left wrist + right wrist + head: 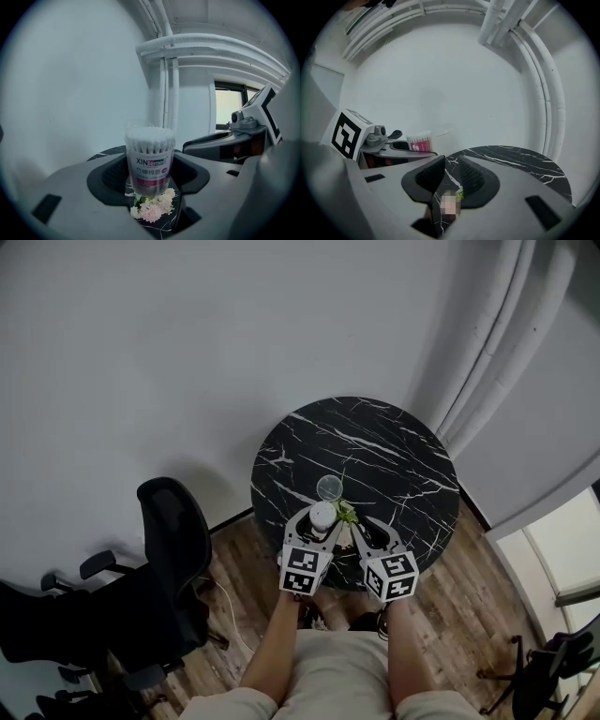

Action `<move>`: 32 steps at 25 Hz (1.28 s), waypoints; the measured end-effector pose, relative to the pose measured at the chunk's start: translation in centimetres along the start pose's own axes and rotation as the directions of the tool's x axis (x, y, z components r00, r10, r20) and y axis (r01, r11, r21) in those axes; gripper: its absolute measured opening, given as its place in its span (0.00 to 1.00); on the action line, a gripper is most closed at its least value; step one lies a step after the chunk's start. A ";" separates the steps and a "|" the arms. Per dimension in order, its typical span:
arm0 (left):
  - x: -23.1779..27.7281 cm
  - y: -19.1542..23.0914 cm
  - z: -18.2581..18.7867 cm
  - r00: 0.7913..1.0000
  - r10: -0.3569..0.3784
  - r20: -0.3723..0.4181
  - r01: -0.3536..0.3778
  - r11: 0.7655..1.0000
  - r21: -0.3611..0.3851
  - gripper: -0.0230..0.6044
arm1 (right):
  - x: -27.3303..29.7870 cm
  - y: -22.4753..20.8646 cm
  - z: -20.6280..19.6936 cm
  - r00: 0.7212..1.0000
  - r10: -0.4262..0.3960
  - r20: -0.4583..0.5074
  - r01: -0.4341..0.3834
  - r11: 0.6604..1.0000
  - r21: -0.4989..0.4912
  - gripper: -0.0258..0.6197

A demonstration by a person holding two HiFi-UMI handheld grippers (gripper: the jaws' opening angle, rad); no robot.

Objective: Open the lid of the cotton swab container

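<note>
The cotton swab container (150, 161), a clear tube with a pink label and white swab heads at its top, stands near the front edge of the round black marble table (375, 446). My left gripper (150, 177) is shut on its lower body, one dark pad on each side. In the head view the container (322, 515) shows a white top. A clear round lid (329, 487) lies on the table just beyond it. My right gripper (451, 171) hangs to the right of the container with a narrow gap between its pads. Nothing is pressed between them.
A small pink and white flower sprig (152, 208) with green leaves lies on the table at the container's foot, between the two grippers (347, 512). A black office chair (173, 549) stands to the left of the table. White curtains (506, 343) hang at the right.
</note>
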State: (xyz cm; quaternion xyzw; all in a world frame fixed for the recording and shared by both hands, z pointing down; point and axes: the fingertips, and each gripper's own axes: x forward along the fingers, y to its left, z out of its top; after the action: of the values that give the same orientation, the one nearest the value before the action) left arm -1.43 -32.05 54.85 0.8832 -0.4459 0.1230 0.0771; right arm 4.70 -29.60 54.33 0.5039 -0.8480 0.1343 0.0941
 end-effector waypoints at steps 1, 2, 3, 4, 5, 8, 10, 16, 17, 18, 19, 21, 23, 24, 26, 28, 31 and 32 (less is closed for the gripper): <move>0.0 0.0 0.0 1.000 0.000 -0.001 0.000 1.000 0.000 0.46 | 0.0 0.0 0.0 1.000 -0.001 0.002 0.001 1.000 0.004 0.21; -0.1 0.0 0.0 1.000 0.000 -0.005 0.000 1.000 0.002 0.46 | 0.0 -0.1 0.0 1.000 -0.005 0.004 0.005 1.000 0.010 0.19; -0.2 -0.1 0.1 1.000 0.000 -0.011 0.000 1.000 0.003 0.46 | 0.0 -0.2 0.0 1.000 -0.010 0.006 0.010 1.000 0.020 0.18; -0.4 0.0 0.1 1.000 0.001 -0.014 -0.001 1.000 0.002 0.46 | -0.1 -0.3 0.1 1.000 -0.014 0.010 0.013 0.999 0.031 0.15; -0.4 0.0 0.1 1.000 0.004 -0.013 -0.004 1.000 -0.001 0.46 | -0.1 -0.4 0.1 1.000 -0.014 0.014 0.013 0.999 0.043 0.13; -0.4 0.3 -0.1 1.000 0.011 -0.007 -0.011 1.000 -0.008 0.46 | -0.1 -0.3 0.3 1.000 -0.002 0.020 0.001 0.998 0.063 0.10; -0.3 0.2 -0.1 1.000 0.009 -0.007 -0.009 1.000 -0.007 0.46 | -0.2 -0.4 0.2 1.000 0.001 0.020 -0.002 0.998 0.064 0.10; -0.4 -0.1 0.1 1.000 0.002 -0.009 -0.002 1.000 0.000 0.46 | -0.5 -0.2 0.3 1.000 -0.013 0.016 0.013 1.000 0.006 0.09; -0.3 -0.1 0.1 1.000 0.002 -0.006 -0.002 1.000 0.001 0.46 | -0.5 -0.3 0.3 1.000 -0.014 0.017 0.014 1.000 0.003 0.09; -0.2 -0.1 0.1 1.000 -0.001 -0.002 0.001 1.000 0.001 0.46 | -0.5 -0.3 0.3 1.000 -0.015 0.017 0.015 1.000 0.001 0.09; -0.2 -0.2 0.2 1.000 -0.004 0.001 0.004 1.000 0.003 0.46 | -0.6 -0.4 0.4 1.000 -0.017 0.018 0.017 1.000 -0.001 0.09; 0.0 -0.4 0.4 1.000 -0.008 0.002 0.008 1.000 0.007 0.46 | -0.7 -0.8 0.7 1.000 -0.022 0.022 0.022 1.000 -0.005 0.09; 0.2 -0.5 0.6 1.000 -0.013 0.002 0.013 1.000 0.007 0.46 | -0.8 -1.2 1.1 0.999 -0.026 0.028 0.026 1.000 -0.007 0.09; 0.2 -0.6 0.9 1.000 -0.017 0.007 0.016 1.000 0.006 0.46 | -0.9 -1.3 1.2 0.999 -0.027 0.030 0.028 1.000 -0.009 0.09; 0.3 -0.7 1.6 1.000 -0.021 0.019 0.021 1.000 0.002 0.46 | -0.9 -1.6 1.5 0.999 -0.029 0.028 0.029 0.999 -0.016 0.09; 0.3 -0.7 2.1 0.999 -0.023 0.029 0.023 1.000 0.000 0.46 | -0.9 -1.6 1.8 0.999 -0.026 0.026 0.026 0.999 -0.024 0.09; 0.3 -0.7 2.5 0.999 -0.025 0.038 0.025 1.000 0.002 0.46 | -0.8 -1.4 2.1 1.000 -0.013 0.023 0.014 0.999 -0.037 0.09; 0.3 -0.7 2.5 0.999 -0.025 0.038 0.025 1.000 0.002 0.46 | -0.7 -1.3 2.1 1.000 -0.008 0.021 0.009 0.999 -0.042 0.09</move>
State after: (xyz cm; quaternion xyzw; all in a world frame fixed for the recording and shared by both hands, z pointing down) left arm -0.31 -32.53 52.51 0.8909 -0.4363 0.1056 0.0695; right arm 6.17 -30.29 52.29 0.5067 -0.8495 0.1108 0.0960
